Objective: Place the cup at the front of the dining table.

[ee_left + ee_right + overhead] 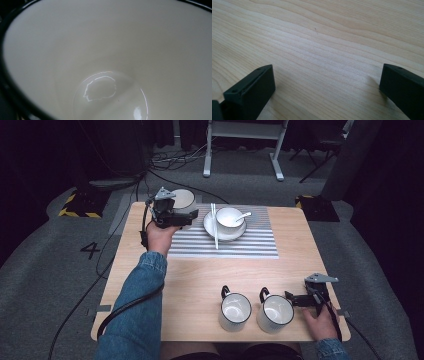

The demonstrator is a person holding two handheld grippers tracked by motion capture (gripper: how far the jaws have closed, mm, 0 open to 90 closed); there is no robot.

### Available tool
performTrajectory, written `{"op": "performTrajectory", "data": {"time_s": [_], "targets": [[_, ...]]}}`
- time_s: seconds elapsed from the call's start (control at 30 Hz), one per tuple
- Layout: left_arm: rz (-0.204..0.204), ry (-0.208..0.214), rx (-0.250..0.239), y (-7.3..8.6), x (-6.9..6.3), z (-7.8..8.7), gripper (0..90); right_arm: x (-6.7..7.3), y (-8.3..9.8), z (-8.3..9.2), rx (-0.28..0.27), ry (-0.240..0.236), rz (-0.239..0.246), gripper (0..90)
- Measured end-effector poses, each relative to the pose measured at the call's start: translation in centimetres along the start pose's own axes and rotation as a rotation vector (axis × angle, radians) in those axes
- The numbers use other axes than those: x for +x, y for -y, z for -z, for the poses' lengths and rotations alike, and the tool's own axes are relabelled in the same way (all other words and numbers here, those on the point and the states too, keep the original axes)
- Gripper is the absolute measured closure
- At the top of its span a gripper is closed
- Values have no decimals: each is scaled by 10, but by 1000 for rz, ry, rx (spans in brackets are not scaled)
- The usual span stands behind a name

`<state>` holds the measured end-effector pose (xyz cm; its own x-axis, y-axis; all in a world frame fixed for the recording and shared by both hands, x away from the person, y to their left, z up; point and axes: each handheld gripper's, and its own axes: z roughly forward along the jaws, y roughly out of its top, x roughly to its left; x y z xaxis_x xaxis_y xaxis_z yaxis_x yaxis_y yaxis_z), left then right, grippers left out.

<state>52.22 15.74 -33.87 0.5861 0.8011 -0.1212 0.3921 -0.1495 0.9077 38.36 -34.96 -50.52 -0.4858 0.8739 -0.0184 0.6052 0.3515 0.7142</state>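
White enamel with a black rim, pressed close against the left gripper's camera: inside of a mug (112,50), glossy bottom with small glints low in the left gripper view. From the high view, left gripper (182,216) at the far left part of the table (200,275), held in a hand with a denim sleeve (137,305) behind it; pale round mug (183,198) just beyond the gripper's top. Cannot tell whether clamped on the mug or loose (jaws hidden in both pictures).

Just to the right of that gripper, a grey striped mat (250,245) carrying a white plate (210,227), a bowl (230,217) on the plate, a spoon (243,215) leaning in the bowl, and pale chopsticks (214,227) laid across the plate's left edge.

At the near right corner, right gripper (295,299) low over the wood, released, jaws wide apart with bare grain between them in the right gripper view (nothing held). Just beside its tips, the right mug (275,313) of an upright pair; next to that, the left mug (235,311), handles pointing away from the person.
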Motion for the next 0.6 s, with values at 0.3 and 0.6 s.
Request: {"op": "performTrajectory", "data": {"time_s": [0.3,0.6], "targets": [[-28,-28,22,-12,16,-26,31,0,0,0,0,0,0,3],[39,-82,62,0,30,-53,31,0,0,0,0,0,-1,2]]}}
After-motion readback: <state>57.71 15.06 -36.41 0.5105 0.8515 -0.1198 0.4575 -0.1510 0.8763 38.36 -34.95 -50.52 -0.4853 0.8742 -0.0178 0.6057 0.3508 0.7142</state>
